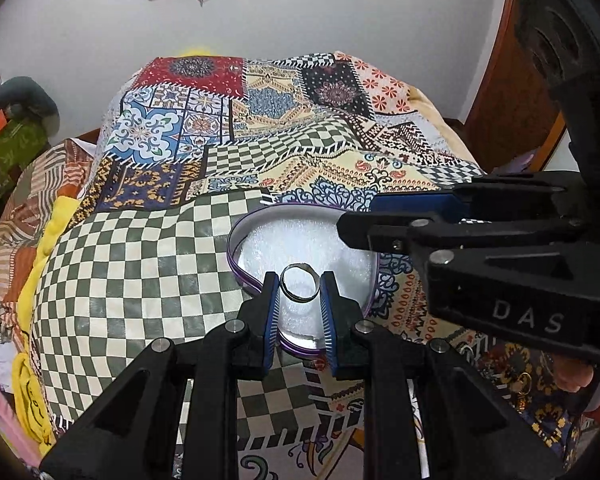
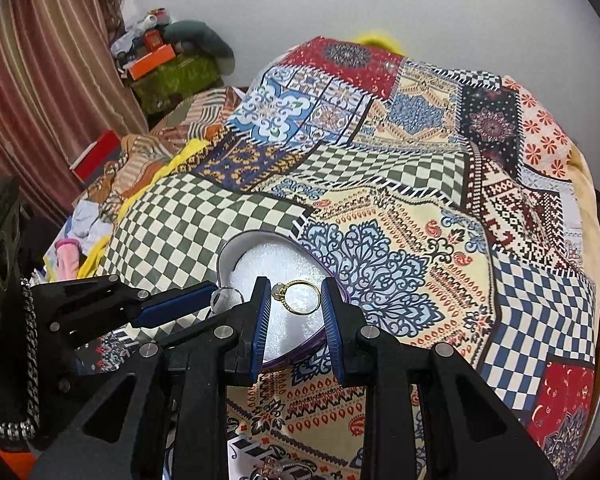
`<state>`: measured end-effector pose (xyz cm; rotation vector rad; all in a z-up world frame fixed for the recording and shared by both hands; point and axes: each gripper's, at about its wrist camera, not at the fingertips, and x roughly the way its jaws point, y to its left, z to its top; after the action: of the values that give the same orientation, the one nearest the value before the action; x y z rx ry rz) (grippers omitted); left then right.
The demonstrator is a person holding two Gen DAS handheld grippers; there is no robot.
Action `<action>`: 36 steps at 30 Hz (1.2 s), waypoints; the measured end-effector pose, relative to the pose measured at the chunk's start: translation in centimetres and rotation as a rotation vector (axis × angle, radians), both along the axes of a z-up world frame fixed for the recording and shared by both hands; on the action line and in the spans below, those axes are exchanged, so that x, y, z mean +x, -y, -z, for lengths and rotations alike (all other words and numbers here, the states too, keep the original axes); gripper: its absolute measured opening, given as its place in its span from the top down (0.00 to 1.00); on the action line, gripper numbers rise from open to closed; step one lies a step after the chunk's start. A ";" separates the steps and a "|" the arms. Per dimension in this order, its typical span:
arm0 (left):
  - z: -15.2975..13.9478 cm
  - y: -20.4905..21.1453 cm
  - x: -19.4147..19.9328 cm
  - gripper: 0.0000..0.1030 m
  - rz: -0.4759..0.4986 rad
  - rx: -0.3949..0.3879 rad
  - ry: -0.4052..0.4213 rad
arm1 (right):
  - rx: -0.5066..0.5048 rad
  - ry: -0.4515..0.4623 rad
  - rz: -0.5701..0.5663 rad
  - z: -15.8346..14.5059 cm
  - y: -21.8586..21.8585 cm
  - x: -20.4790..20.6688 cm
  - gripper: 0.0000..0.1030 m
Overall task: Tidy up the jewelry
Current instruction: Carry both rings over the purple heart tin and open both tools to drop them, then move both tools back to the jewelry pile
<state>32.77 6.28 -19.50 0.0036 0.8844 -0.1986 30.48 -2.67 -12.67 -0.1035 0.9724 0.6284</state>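
A heart-shaped box (image 1: 236,240) with a purple rim and white foam lining lies on the patchwork bedspread (image 1: 140,280). Directly over its foam hangs a plain silver ring (image 1: 298,266), with my left gripper (image 1: 300,282) shut on it between the blue pads. My right gripper (image 1: 358,220) reaches in from the right over the same box. In the right wrist view, my right gripper (image 2: 296,286) is shut on a gold ring with a small stone (image 2: 279,290), above the foam of the box (image 2: 236,240). My left gripper (image 2: 220,306) comes in from the left with the silver ring (image 2: 226,291) at its tip.
A silver chain (image 2: 30,360) hangs at the left edge. A rose-coloured ring (image 2: 278,468) lies on the bedspread near me, and gold pieces (image 1: 520,384) sit at the lower right. Clutter and boxes (image 2: 160,64) line the far left wall; wooden furniture (image 1: 512,92) stands right.
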 end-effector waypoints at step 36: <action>-4.9 -0.8 -5.2 0.70 -0.041 0.014 0.084 | -0.024 0.116 0.039 -4.3 1.9 -4.7 0.59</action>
<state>27.52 7.13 -14.65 0.0067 0.8016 -0.1532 25.74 -4.61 -8.36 -0.1407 0.8684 0.5688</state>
